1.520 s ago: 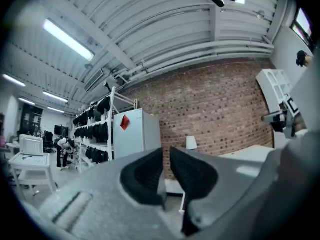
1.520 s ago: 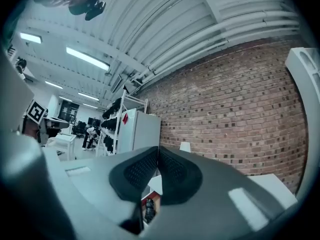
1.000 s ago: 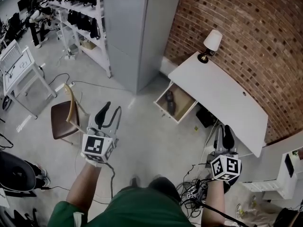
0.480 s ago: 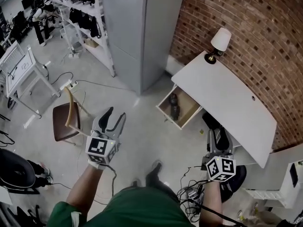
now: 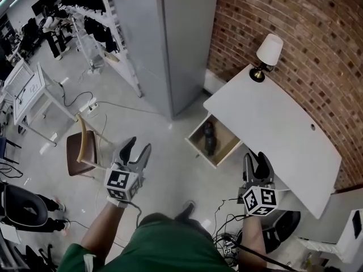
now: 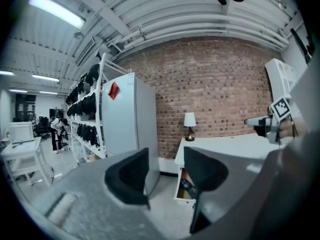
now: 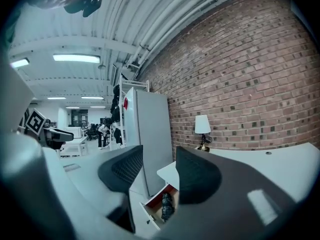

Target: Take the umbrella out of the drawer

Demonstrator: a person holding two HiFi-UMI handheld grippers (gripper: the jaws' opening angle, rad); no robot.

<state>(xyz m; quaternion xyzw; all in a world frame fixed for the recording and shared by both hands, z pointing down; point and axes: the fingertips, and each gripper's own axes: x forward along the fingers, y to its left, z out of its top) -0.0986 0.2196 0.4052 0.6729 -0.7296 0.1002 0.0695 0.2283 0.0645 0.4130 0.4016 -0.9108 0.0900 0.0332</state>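
Nearest, the left gripper [image 5: 138, 146] and right gripper [image 5: 255, 157] are held above the floor, jaws spread and just opened wider, nothing between them. Beyond, the black umbrella [image 5: 209, 137] lies in the open drawer [image 5: 199, 151] under the desk's [image 5: 266, 123] front edge.

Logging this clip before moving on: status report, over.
Left gripper and right gripper: jaws just been opening, nothing between them. Umbrella lying in the open drawer, untouched. Cables on floor near desk.
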